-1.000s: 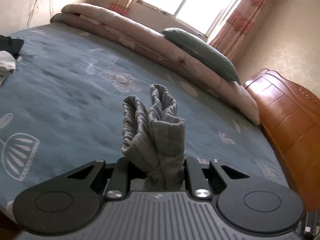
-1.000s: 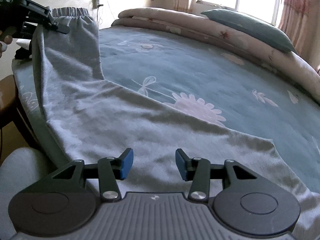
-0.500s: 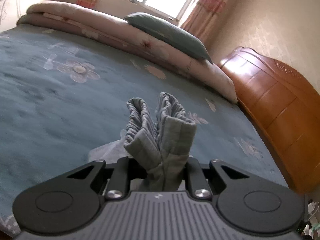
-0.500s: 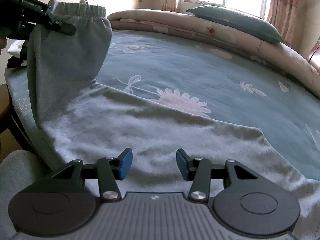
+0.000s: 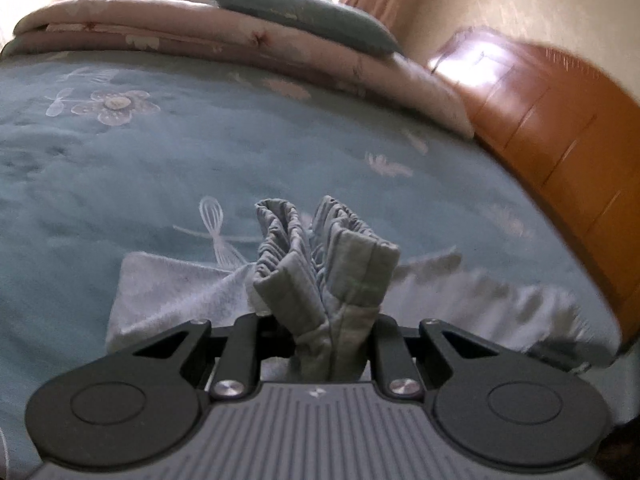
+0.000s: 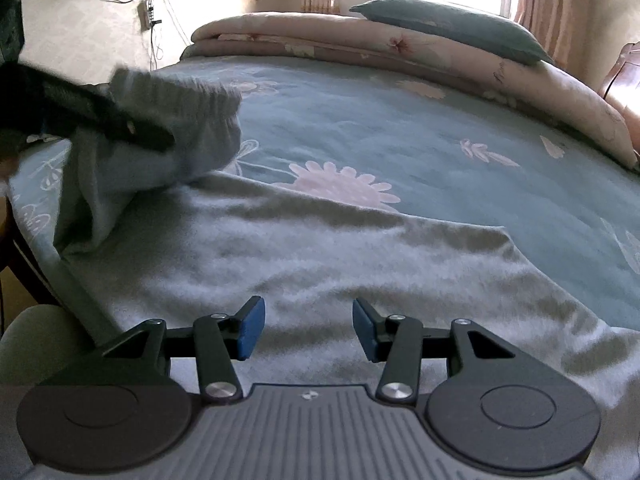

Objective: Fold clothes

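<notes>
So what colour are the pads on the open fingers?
Blue pads, seen best in the right wrist view.

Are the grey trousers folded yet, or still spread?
Mostly spread: grey trousers lie flat on the bed; the left gripper holds the bunched waistband.

Bedspread (image 6: 400, 128) open — rolled quilt (image 6: 400, 46) blocks far edge.

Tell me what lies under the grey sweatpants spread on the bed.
Under the grey sweatpants lies the blue flowered bedspread; one pink flower is half covered. Whatever else lies beneath is hidden.
</notes>
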{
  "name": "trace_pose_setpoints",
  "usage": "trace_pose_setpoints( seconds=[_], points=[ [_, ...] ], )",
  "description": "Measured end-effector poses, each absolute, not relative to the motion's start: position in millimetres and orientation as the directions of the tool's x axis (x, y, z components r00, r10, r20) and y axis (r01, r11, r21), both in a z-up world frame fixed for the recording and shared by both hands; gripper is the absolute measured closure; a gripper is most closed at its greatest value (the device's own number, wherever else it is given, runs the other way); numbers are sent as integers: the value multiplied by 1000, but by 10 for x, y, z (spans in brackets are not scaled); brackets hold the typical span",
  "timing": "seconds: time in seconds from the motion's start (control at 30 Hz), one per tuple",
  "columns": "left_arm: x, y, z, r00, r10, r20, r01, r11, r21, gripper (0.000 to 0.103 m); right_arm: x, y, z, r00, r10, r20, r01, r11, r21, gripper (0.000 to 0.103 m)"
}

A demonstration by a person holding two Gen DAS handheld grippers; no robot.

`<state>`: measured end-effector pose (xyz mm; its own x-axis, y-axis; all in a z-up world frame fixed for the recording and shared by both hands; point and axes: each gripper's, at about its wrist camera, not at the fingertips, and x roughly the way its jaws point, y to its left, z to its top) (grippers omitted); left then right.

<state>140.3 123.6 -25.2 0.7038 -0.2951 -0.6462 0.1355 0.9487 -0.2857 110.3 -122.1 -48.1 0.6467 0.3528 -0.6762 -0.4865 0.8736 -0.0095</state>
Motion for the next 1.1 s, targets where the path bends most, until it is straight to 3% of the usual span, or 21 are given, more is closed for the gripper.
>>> trace_pose_setpoints(
  seconds=[0.23,0.37,0.47,0.6,0.8,0.97,1.1],
  points=[
    [1403,841,-550,692,-210,-690,179,977,-117,86,1106,-1304,-499,648,342,-681,-471,882,-5,47],
    [1360,727,-573,699,-186,-690,208,977,-52,63,1107,-1345,-508,651,335,-681,-460,888,-3,42],
    [1336,669,-543,702,-188,-687,226,974,-35,55,1129,-1374,-522,648,334,-685,-453,891,7,42],
    [1219,601,-407,707,-283,-648,319,945,-65,31,1142,-1380,-528,648,333,-685,-449,894,9,40],
    [927,637,-150,728,-370,-577,432,901,-32,26,1159,-1407,-529,651,333,-682,-444,896,14,40],
    [832,1106,-176,774,-201,-600,285,957,48,26,1164,-1424,-538,650,336,-682,-441,897,22,39],
    [798,1632,-227,774,-60,-630,106,994,35,27,1162,-1424,-554,640,348,-685,-441,896,43,39]
  ],
)
